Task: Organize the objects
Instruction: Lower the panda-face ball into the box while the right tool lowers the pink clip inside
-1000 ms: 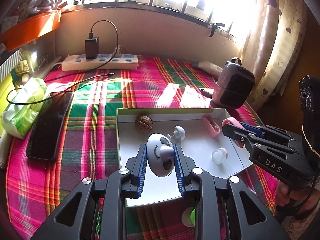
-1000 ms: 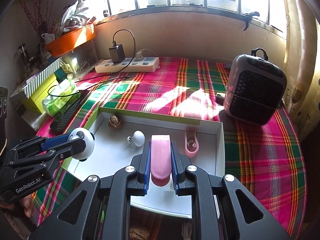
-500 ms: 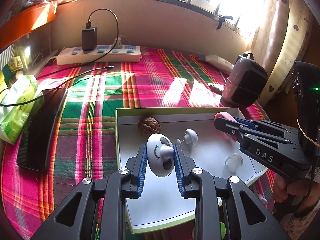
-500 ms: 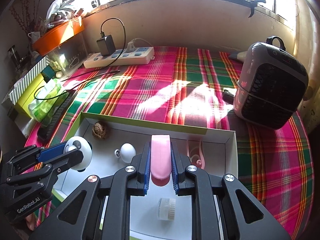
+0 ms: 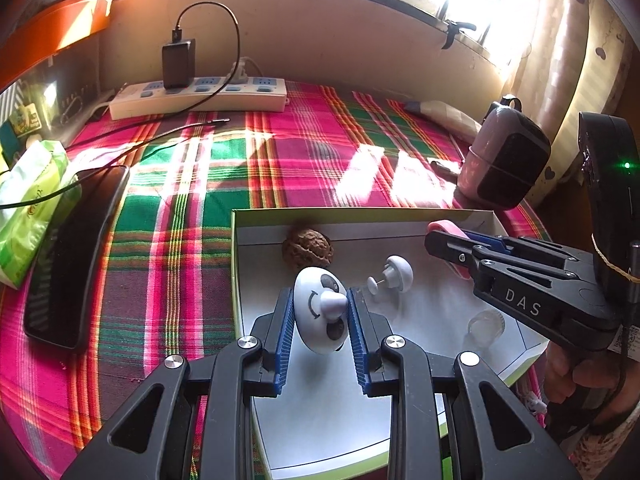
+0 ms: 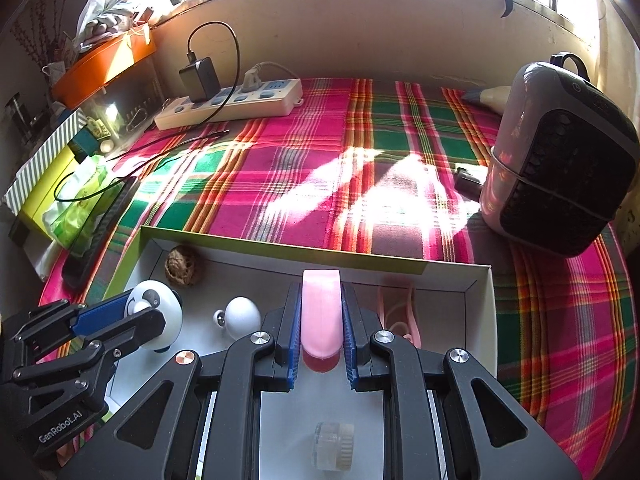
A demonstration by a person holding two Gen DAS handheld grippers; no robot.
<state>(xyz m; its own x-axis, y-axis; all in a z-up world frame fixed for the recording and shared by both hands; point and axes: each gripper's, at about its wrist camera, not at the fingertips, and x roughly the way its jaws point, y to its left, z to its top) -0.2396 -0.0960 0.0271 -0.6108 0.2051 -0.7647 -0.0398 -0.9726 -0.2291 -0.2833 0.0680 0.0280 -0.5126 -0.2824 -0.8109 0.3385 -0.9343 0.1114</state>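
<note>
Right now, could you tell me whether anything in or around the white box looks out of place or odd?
Nothing looks spilled or damaged. The oddest thing is a walnut lying in the white box beside a small white knob and a clear cap. Each gripper holds its item over the box: left gripper the panda-face toy, right gripper the pink piece.

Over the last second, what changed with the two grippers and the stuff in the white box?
Both grippers advanced further over the shallow white cardboard box and dropped slightly. The left gripper stays shut on the white egg-shaped panda-face toy; the right gripper stays shut on the flat pink plastic clip. Nothing was released. The brown walnut, white mushroom-shaped knob and small clear cap stayed put.
</note>
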